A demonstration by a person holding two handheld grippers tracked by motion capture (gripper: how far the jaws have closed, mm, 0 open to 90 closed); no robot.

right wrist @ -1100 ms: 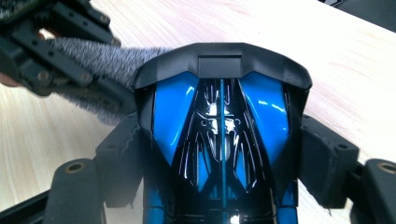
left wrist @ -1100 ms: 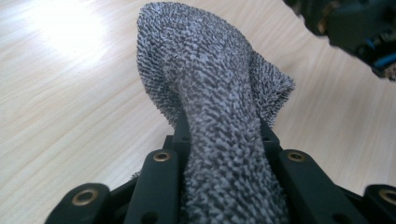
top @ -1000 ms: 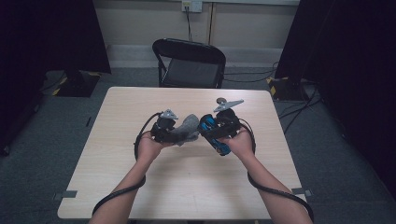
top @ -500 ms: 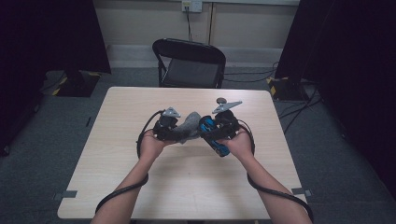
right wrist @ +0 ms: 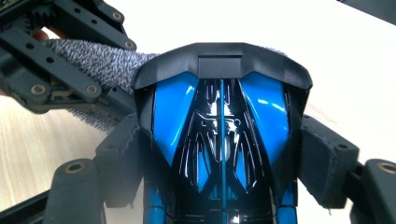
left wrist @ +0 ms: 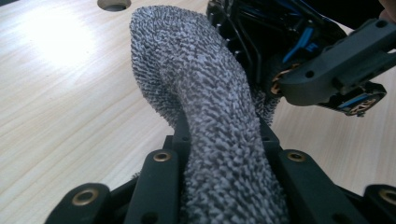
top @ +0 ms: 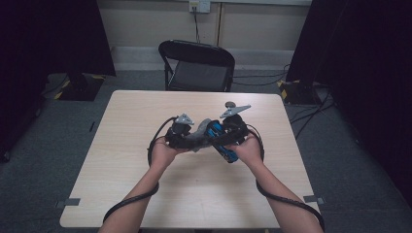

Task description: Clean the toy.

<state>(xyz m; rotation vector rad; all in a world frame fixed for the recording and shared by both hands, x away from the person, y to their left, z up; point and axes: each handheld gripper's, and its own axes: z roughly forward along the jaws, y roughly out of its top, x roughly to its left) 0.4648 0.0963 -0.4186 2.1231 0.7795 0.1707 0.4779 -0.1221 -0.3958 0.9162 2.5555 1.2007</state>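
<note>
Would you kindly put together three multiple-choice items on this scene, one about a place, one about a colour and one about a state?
1. Where does the chair stand?
A. beyond the far edge of the table
B. at the table's left side
C. on top of the table

2. What colours is the toy car?
A. red and white
B. blue and black
C. yellow and green

3. How does the left gripper stand toward the grey cloth?
A. open, well away from it
B. lying on the table beside it
C. jaws shut on it

Answers: 1 A, since the high view shows the chair behind the table's far edge. 2 B, as the right gripper view shows glossy blue panels on a black body. 3 C, for the left gripper view shows the cloth pinched between its jaws.
</note>
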